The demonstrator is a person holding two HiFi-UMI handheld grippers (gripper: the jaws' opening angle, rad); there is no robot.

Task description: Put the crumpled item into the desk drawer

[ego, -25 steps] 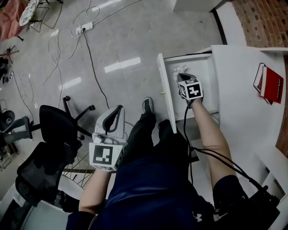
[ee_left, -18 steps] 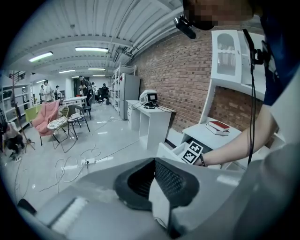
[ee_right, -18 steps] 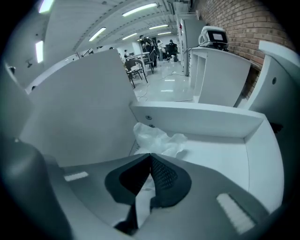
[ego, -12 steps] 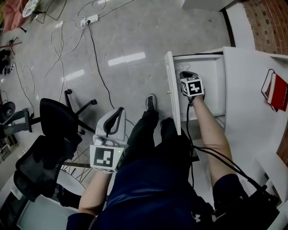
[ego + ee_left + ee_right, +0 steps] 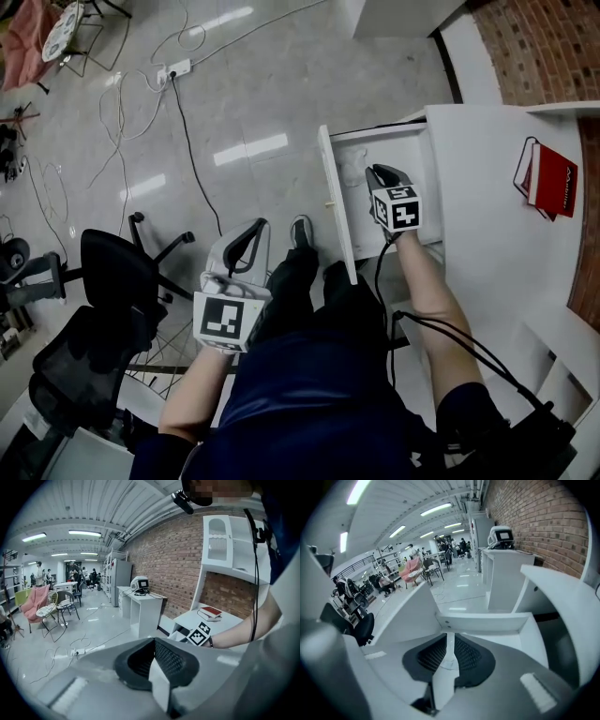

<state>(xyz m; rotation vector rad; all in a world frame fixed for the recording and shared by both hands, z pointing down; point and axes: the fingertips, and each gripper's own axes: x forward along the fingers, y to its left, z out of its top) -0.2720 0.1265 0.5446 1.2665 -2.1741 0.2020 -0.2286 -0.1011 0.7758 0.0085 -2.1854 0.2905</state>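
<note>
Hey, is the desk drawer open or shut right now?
Open. The drawer is pulled out from the white desk, and the right gripper reaches down into it.

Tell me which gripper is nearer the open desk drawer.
Right. The right gripper reaches into the open desk drawer; the left gripper hangs over the floor, well apart from the drawer's front.
</note>
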